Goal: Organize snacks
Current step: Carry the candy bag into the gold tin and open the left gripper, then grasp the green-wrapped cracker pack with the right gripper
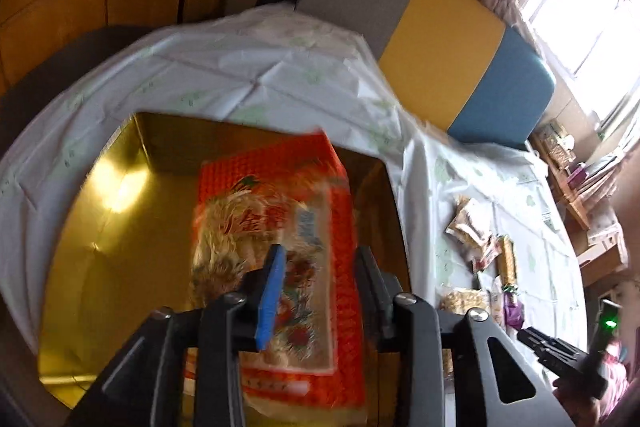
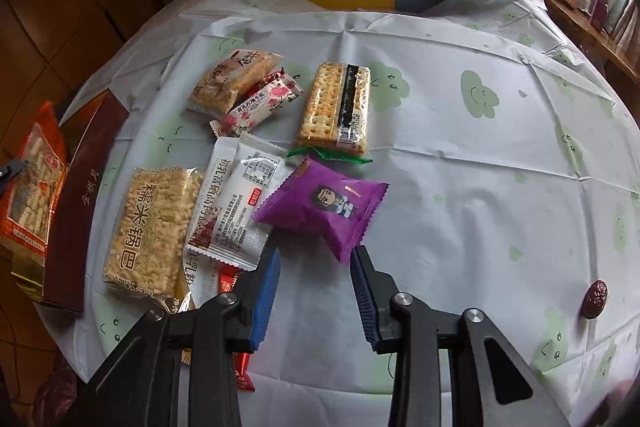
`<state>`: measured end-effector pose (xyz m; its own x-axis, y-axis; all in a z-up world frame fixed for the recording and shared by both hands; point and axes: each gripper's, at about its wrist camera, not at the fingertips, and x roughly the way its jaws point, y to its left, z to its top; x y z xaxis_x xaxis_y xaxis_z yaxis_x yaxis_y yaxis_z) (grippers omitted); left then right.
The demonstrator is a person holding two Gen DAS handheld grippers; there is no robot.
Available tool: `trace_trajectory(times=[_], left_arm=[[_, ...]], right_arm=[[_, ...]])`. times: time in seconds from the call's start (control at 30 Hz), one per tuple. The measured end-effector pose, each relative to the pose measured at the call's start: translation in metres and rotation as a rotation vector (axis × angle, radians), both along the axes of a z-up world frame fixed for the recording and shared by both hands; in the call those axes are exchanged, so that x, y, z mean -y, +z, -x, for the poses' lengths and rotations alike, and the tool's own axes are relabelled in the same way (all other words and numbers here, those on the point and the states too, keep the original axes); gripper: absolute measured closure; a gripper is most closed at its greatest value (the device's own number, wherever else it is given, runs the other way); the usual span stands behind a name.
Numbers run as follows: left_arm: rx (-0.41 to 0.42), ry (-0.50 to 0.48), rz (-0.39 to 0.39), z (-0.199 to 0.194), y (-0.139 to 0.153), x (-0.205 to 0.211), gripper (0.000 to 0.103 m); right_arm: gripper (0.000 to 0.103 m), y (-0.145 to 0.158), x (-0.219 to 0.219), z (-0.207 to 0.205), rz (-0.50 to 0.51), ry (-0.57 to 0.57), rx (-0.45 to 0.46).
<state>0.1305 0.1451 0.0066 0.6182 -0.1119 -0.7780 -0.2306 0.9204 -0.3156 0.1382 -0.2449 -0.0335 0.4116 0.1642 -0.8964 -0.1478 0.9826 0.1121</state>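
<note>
Orange snack pack [image 1: 276, 251] sits between the parted left tongs [image 1: 318, 291] over the gold box [image 1: 112, 227]; withdraw straight. Right tongs [image 2: 316, 291] wait apart, empty.

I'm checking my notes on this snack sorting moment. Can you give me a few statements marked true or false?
1. The orange packet is over the gold box. True.
2. The right gripper is shut on the purple packet. False: its jaws are open, just in front of the packet.
3. The cracker pack lies on the tablecloth. True.
4. A red date sits inside the box. False: it lies on the cloth.
</note>
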Motion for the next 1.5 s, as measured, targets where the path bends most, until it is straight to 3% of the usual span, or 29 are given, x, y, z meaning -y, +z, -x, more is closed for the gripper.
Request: trace_trajectory(times=[0.2,0.33,0.7,0.83,0.9,1.07,1.37,1.4,1.43,1.5], left_arm=[[-0.036,0.006,-0.010,0.013,-0.016,0.009,0.064],[-0.017,-0.031,-0.069,0.031,-0.015,0.023,0.064],[0.098,-0.253,-0.249,0.088,-0.004,0.087,0.063],[0.101,-0.312,-0.230,0.095,-0.008,0.102,0.063],[0.097,-0.326,-0.226,0.096,-0.011,0.106,0.063],[0.079,-0.338,-0.208,0.100,-0.018,0.109,0.063],[0.092,-0.370,-0.251,0.111,-0.022,0.116,0.063],[0.093,-0.374,-0.252,0.112,-0.022,0.117,0.063],[0.094,-0.378,-0.251,0.112,-0.023,0.118,0.063],[0.085,-0.376,-0.249,0.113,-0.025,0.118,0.063]], right_arm=[[0.066,0.005,0.008,-0.002,-0.045,-0.041,0.002],[0.066,0.006,0.009,-0.004,-0.049,-0.055,0.009],[0.061,0.006,0.009,-0.004,-0.016,-0.086,0.027],[0.044,0.013,0.009,-0.012,-0.015,-0.117,0.054],[0.040,0.016,0.008,-0.019,-0.012,-0.135,0.069],[0.040,0.007,0.000,-0.052,-0.017,-0.176,0.041],[0.041,-0.010,-0.021,-0.108,0.109,-0.194,0.010],[0.044,-0.014,-0.022,-0.110,0.111,-0.187,-0.005],[0.055,-0.020,-0.023,-0.112,0.120,-0.184,-0.025],[0.055,-0.028,-0.024,-0.111,0.142,-0.176,-0.027]])
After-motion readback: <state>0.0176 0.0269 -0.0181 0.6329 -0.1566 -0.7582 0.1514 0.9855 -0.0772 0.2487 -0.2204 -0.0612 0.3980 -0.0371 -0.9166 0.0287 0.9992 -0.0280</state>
